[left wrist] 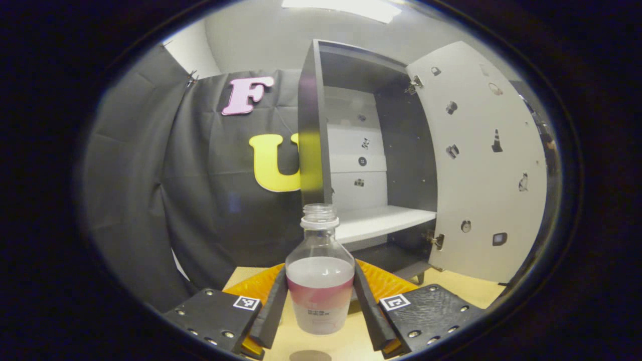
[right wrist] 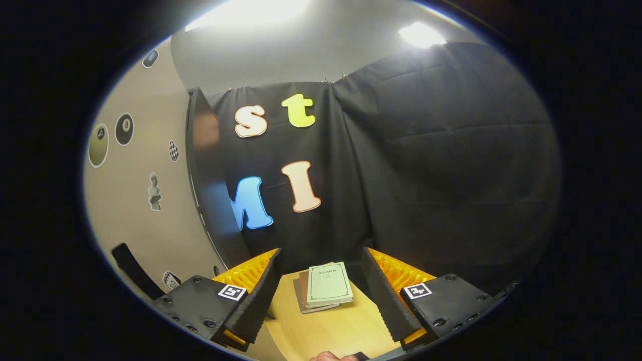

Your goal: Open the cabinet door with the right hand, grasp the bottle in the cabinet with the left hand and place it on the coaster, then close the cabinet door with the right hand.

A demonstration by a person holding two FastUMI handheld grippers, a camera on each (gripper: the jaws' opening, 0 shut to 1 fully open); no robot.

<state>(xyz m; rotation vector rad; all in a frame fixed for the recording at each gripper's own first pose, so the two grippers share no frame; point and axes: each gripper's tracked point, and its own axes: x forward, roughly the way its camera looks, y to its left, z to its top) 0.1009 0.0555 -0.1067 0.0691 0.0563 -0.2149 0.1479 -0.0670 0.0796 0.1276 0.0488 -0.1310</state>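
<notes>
In the left gripper view, the left tongs are clamped on a clear plastic bottle with no cap, a pink-and-white label band and pale liquid reaching its shoulder; both fingers press its sides, and the bottle stands upright above the light wooden table. At 6 o'clock, at the very bottom edge below the bottle, lies a dark round coaster, seen only in part; whether the bottle's base touches anything cannot be told. Behind the bottle, from 12 to 3 o'clock, stands the dark grey cabinet with a white shelf inside, bare on top, and its white door, dotted with small stickers, swung wide open toward 3 o'clock. The right gripper view gives another side of the booth: the right tongs stand apart, holding nothing, and between their fingers at 6 o'clock a small stack of books, pale green cover on top, lies on the table near the black cloth wall. At 9 o'clock in that view a beige sticker-covered panel rises beside a dark edge. A bit of a hand shows at the bottom rim.
</notes>
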